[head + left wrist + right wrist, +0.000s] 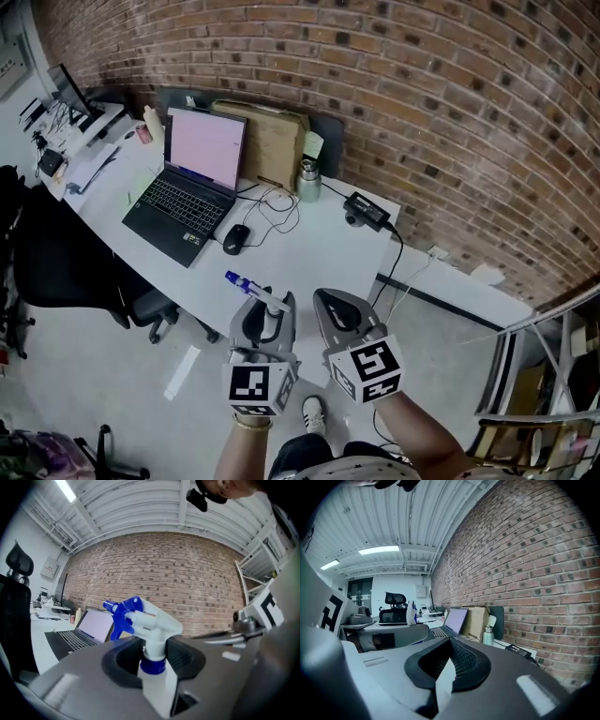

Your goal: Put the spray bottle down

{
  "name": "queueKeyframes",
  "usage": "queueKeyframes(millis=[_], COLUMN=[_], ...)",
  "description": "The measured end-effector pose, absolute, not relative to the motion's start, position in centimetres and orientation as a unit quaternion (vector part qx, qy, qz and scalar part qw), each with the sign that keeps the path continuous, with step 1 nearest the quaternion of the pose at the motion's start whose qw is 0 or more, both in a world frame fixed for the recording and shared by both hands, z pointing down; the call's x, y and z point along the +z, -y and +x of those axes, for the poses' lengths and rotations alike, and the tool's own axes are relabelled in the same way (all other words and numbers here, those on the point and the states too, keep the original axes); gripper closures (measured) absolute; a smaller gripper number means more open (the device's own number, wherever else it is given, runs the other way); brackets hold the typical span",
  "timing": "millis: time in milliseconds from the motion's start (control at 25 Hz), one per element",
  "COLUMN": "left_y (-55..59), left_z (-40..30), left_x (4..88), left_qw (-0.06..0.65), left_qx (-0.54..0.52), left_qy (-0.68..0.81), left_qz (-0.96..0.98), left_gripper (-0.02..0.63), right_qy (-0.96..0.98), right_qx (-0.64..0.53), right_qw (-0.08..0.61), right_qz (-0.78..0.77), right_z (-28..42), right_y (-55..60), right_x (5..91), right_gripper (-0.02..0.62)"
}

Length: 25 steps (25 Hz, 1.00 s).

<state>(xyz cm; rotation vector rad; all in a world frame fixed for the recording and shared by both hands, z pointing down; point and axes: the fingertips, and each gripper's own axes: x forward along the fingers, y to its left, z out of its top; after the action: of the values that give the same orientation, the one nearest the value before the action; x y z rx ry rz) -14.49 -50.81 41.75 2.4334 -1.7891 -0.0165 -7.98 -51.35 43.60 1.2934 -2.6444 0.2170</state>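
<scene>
The left gripper (269,314) clamps the spray bottle (149,620) by its neck, apparently just short of the white table's (319,248) edge. Beside it, the right gripper (328,302) is closed and empty. On the table ahead are a laptop (187,187), a mouse (236,238) and a flask (308,181).

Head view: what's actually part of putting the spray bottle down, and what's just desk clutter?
In play: spray bottle, clamped at the neck in the left gripper; white desk, the likely landing spot.
Lying about: laptop, mouse, metal flask, cardboard box, power adapter; right gripper, shut and empty.
</scene>
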Motion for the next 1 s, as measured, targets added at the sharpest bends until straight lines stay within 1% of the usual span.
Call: queueKeyframes(millis=[280, 600, 760, 880, 1000], left_y=[51.0, 50.3, 48.9, 46.8, 44.5], left_z=[-14.3, -14.6, -14.9, -14.8, -14.2], left_x=[42.0, 42.8, 42.8, 42.4, 42.0], left_qw=[0.068, 0.076, 0.078, 0.088, 0.096], left_qx=[0.019, 0.039, 0.036, 0.019, 0.021], left_qy=[0.586, 0.589, 0.599, 0.603, 0.605], left_qz=[0.807, 0.804, 0.796, 0.793, 0.79], left_gripper=[0.468, 0.395, 0.39, 0.399, 0.477], right_qy=[0.893, 0.893, 0.892, 0.893, 0.896], right_qx=[0.079, 0.076, 0.071, 0.069, 0.067], right_qw=[0.088, 0.089, 0.091, 0.089, 0.084], right_qz=[0.434, 0.434, 0.437, 0.436, 0.43], right_z=[-8.5, -8.5, -7.8, -7.5, -7.3], right_y=[51.4, 50.2, 49.3, 47.8, 46.0], right_x=[43.7, 43.4, 43.2, 42.9, 42.4], right_gripper=[0.598, 0.598, 0.598, 0.598, 0.598])
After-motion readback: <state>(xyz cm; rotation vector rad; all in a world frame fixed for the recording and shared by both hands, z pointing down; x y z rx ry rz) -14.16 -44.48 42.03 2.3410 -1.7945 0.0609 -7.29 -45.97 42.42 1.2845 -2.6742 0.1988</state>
